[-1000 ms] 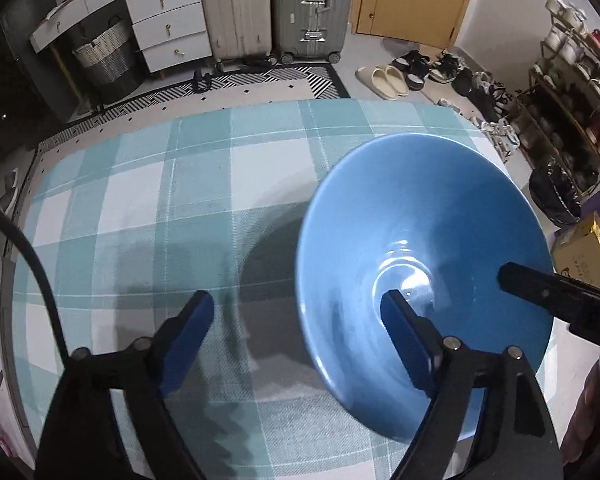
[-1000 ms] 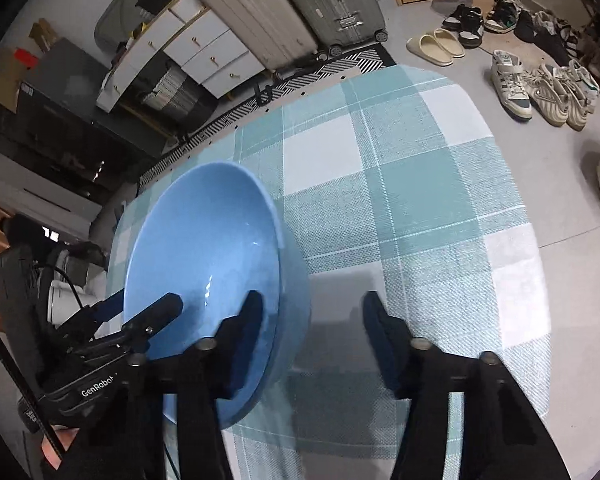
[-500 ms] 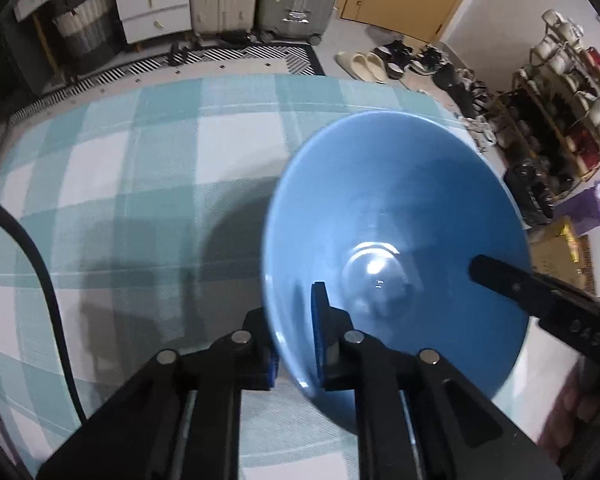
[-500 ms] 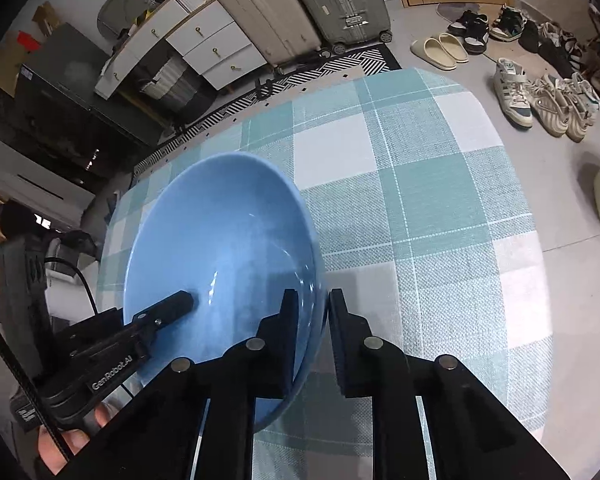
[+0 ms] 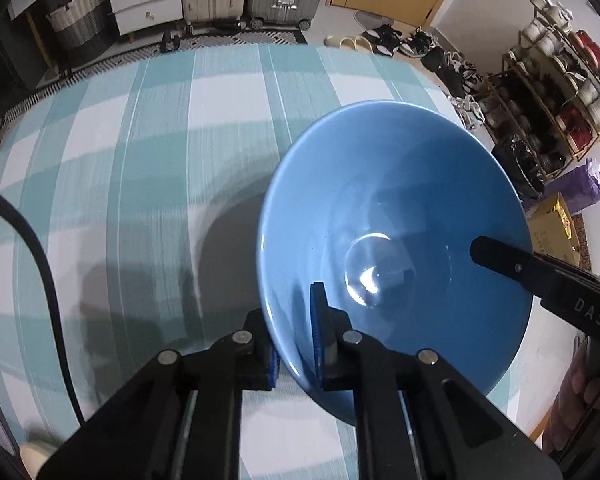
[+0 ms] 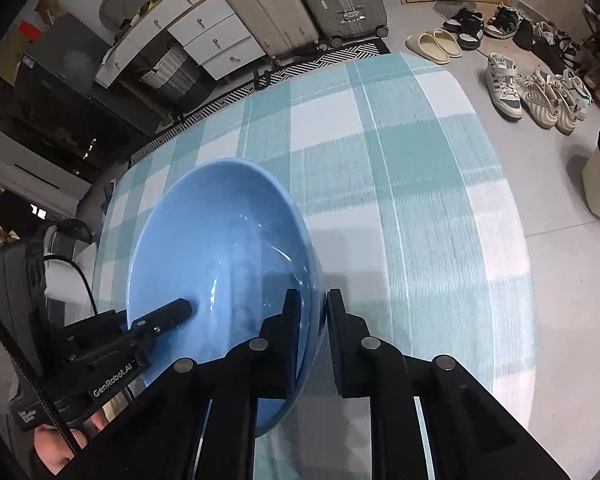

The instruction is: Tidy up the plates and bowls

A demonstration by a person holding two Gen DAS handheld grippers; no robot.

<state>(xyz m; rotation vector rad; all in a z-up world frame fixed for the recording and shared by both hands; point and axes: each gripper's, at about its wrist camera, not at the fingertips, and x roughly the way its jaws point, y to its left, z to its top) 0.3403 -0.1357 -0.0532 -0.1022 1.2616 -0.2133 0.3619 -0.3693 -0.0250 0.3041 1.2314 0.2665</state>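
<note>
- Left wrist view: my left gripper (image 5: 296,336) has just been closing, and now its two blue pads pinch the near rim of the blue bowl (image 5: 396,240), one pad inside and one outside.
- Right wrist view: my right gripper (image 6: 312,332) has just been closing too. A second ago its jaws stood wide around the other side of the rim; now they squeeze the bowl's wall (image 6: 228,256) between them.
- So both tools are clenched on one bowl, from two sides. I think that means the grab is done and I can now carry the bowl to where it belongs.
- The bowl sits over the checked tablecloth (image 5: 140,152), on the side near the shoe rack (image 5: 560,92). I cannot tell if its bottom touches the cloth or hangs just above it.
- The bowl's open mouth points up, tipped a bit. It is round, so it has no long side; its middle line runs from the bottom up through the mouth.
- I see no other plates or bowls in either view, so I cannot tell where this one should go.
</note>
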